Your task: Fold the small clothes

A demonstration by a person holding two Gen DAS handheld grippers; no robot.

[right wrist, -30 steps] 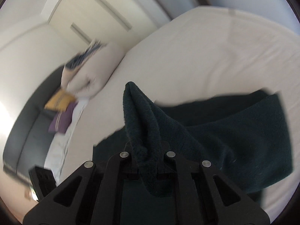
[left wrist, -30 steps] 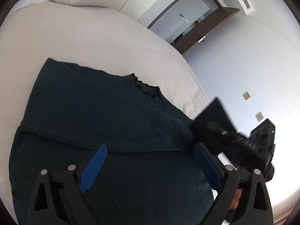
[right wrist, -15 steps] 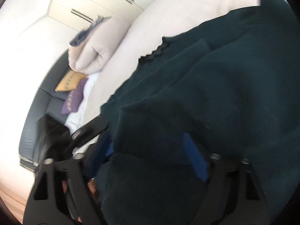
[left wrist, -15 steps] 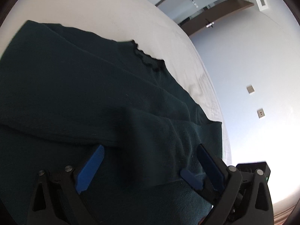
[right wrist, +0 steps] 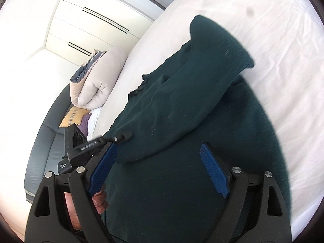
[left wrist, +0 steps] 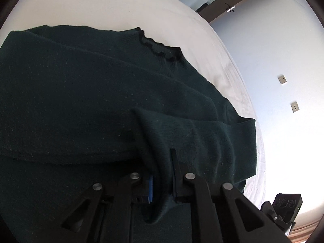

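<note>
Small white lettering shows on the black body of the left hand-held gripper (right wrist: 119, 137) in the right wrist view, but it is too small and blurred to read; nothing else carries legible writing. A dark green knit sweater (left wrist: 85, 93) with a frilled collar (left wrist: 160, 48) lies spread on the white bed (left wrist: 105, 6), one sleeve (left wrist: 194, 139) folded across its body. A second ago the left hand-held gripper (left wrist: 162, 174) stood wide above the fabric; now its jaws are closing, pinched narrow on the cuff end of that sleeve. The right hand-held gripper (right wrist: 160, 170), which a second ago clamped a raised bunch of the sweater, now stands wide with its blue pads (right wrist: 214, 172) clear of the knit below. A rolled duvet (right wrist: 95, 85) lies farther up the bed.
</note>
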